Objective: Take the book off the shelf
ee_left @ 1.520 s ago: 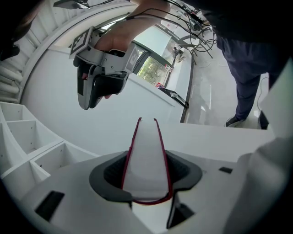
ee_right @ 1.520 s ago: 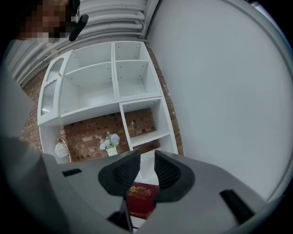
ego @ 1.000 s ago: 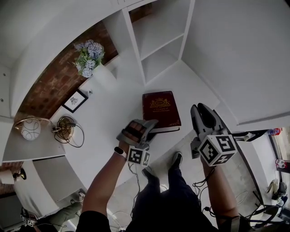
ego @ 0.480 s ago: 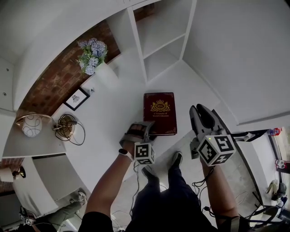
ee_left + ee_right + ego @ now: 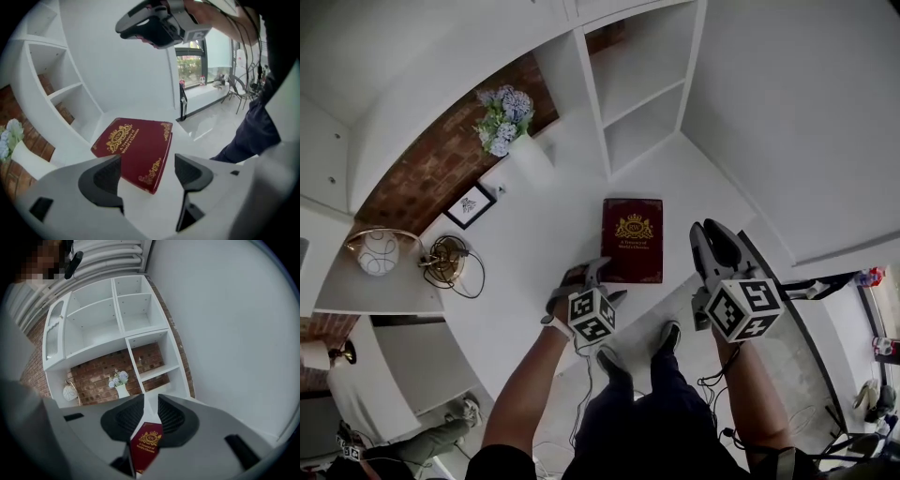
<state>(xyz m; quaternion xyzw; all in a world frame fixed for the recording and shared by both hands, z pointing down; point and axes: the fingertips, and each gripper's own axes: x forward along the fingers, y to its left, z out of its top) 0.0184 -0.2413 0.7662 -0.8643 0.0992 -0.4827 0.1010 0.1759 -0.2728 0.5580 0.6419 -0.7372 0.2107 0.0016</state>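
Observation:
A dark red book (image 5: pixel 632 239) with gold print lies flat, cover up, on the white counter (image 5: pixel 544 225) in front of the shelf unit (image 5: pixel 642 84). My left gripper (image 5: pixel 586 279) sits just behind the book's near left corner, and its jaws are opening wide. In the left gripper view the book (image 5: pixel 133 147) has its near corner in the gap of the left gripper (image 5: pixel 146 173), and neither pad touches it. My right gripper (image 5: pixel 710 234) hovers to the right of the book, jaws a narrow gap apart and empty. The book (image 5: pixel 146 446) shows beyond the right gripper (image 5: pixel 150 411).
A white vase of blue flowers (image 5: pixel 508 117), a small framed picture (image 5: pixel 469 206), a round white ornament (image 5: pixel 378 251) and a wire ornament with a cable (image 5: pixel 445 262) stand along the brick back wall at the left. The counter's front edge runs just behind the grippers.
My left gripper has let go of the book, opened its jaws and drawn back toward me. The book now lies flat on the counter. The right gripper has barely moved.

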